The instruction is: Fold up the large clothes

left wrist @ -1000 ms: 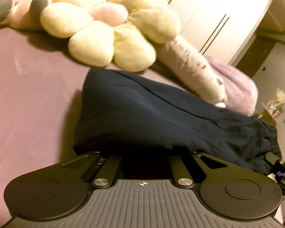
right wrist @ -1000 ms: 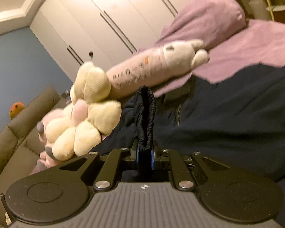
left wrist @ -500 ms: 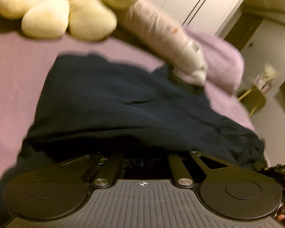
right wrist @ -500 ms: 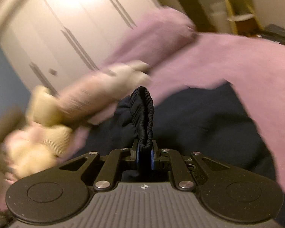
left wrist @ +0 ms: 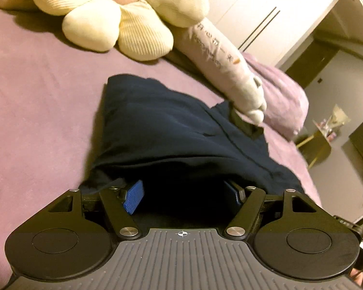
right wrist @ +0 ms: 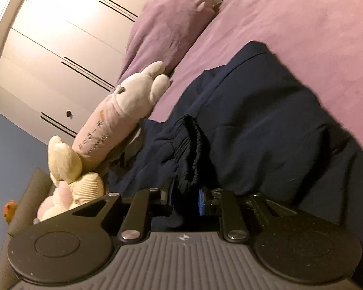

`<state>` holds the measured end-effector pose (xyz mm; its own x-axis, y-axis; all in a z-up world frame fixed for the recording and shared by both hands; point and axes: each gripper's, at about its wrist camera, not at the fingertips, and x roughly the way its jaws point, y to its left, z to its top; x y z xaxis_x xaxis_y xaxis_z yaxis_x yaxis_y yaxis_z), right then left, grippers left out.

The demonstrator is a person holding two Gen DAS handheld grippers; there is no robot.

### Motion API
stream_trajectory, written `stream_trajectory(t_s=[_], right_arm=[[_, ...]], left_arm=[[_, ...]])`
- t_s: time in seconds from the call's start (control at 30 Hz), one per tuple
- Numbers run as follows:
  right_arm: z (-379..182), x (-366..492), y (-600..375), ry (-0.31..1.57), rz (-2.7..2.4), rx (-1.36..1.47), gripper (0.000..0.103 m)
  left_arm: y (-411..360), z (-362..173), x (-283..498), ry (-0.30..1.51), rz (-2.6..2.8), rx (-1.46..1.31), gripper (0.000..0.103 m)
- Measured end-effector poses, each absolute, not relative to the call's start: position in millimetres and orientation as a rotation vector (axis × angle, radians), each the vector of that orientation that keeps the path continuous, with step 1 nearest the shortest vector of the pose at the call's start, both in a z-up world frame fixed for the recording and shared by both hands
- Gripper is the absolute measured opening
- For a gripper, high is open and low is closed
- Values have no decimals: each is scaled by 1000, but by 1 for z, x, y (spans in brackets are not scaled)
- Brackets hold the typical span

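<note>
Lying across the purple bedspread (left wrist: 36, 101), the dark navy garment (left wrist: 171, 130) is doubled over on itself, its near edge heaped up against both tools and its far end reaching toward the long pink plush (left wrist: 220, 55). In the right wrist view its gathered elastic band (right wrist: 191, 149) runs down between the fingers of the right gripper (right wrist: 185, 197). Those jaws have just been opening a little and stand narrowly apart; the band sits in the gap, but whether the pads press on it cannot be told, since the cloth hides them.

The left gripper (left wrist: 184, 193) has just been opening too: its jaws stand wide apart, both blue pads (left wrist: 133, 197) bare, with a fold of cloth draped loosely over the gap and nothing pinched.

This reads as the release at the close of a fold, the carried edge laid down onto the rest of the garment. Next, I judge, the right jaws need to spread fully and both tools draw back low and straight, so the fold is not dragged open; then the pile wants smoothing or a fresh grip for another fold.

Beyond the garment sit the cream flower cushion (left wrist: 123, 24) and a purple pillow (right wrist: 171, 24), with pale wardrobe doors (right wrist: 60, 55) behind the bed.
</note>
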<state>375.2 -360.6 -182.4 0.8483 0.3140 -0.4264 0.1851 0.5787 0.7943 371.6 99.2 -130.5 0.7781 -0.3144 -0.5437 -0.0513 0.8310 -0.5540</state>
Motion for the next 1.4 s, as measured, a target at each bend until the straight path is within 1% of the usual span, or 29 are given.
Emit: stream_trajectory(t_s=[0.07, 0.1, 0.13, 0.3, 0.37, 0.4, 0.43, 0.47, 0.5, 0.57, 0.6, 0.63, 0.7, 0.73, 0.77, 0.8, 0.9, 0.97, 1.0, 1.03, 1.1, 1.17, 1.23, 1.27, 1.33, 1.37, 1.4], right_arm=[[-178, 377, -356, 585, 81, 937, 20], [-174, 378, -353, 595, 68, 901, 14], [-168, 377, -351, 594, 57, 859, 12], [-125, 356, -355, 454, -19, 710, 11], [-123, 357, -358, 460, -83, 614, 11], [-128, 360, -360, 488, -118, 566, 12], [-137, 368, -361, 540, -137, 534, 17], [-148, 374, -365, 613, -138, 524, 18], [-154, 375, -369, 640, -120, 538, 19], [-150, 363, -379, 603, -71, 579, 32], [-145, 355, -385, 575, -63, 596, 45], [-141, 345, -391, 546, -74, 605, 52], [-133, 329, -396, 497, -91, 597, 52], [-131, 326, -397, 488, -88, 606, 52], [-131, 329, -396, 498, -74, 620, 52], [-133, 333, -393, 517, -63, 624, 52], [-140, 355, -379, 598, -89, 561, 51], [-147, 364, -372, 618, -102, 536, 35], [-148, 367, -370, 616, -88, 533, 19], [-146, 366, -368, 606, -69, 537, 14], [-140, 353, -369, 538, -42, 557, 11], [-137, 341, -377, 487, -58, 608, 11], [-143, 337, -382, 490, -125, 585, 11], [-149, 341, -380, 527, -168, 536, 13], [-158, 345, -378, 585, -180, 473, 20], [-154, 343, -378, 574, -185, 458, 27], [-146, 339, -378, 549, -219, 448, 47]], left_arm=[[99, -125, 370, 654, -139, -546, 73], [98, -122, 369, 648, -136, -528, 73], [98, -120, 368, 645, -130, -513, 73], [92, -113, 365, 664, -133, -454, 74], [88, -111, 363, 661, -121, -399, 75], [87, -112, 363, 661, -114, -386, 75], [86, -111, 363, 662, -111, -385, 75], [87, -111, 363, 663, -114, -389, 76], [87, -110, 364, 664, -119, -392, 77], [86, -109, 367, 661, -117, -376, 79], [85, -108, 370, 656, -115, -364, 79], [83, -106, 373, 654, -115, -358, 79], [76, -105, 382, 652, -119, -359, 80], [70, -104, 387, 651, -127, -357, 85], [65, -105, 392, 654, -131, -353, 87], [59, -107, 397, 661, -127, -350, 87], [46, -112, 403, 670, -112, -324, 91], [43, -114, 404, 674, -104, -295, 91], [42, -113, 404, 674, -100, -284, 91], [42, -112, 403, 672, -99, -274, 91], [41, -109, 403, 658, -95, -264, 91], [43, -108, 405, 658, -83, -265, 91], [43, -111, 409, 681, -64, -266, 91], [43, -114, 412, 706, -55, -257, 91], [43, -119, 415, 746, -40, -232, 91], [46, -119, 413, 741, -38, -232, 90], [49, -117, 410, 730, -33, -236, 90]])
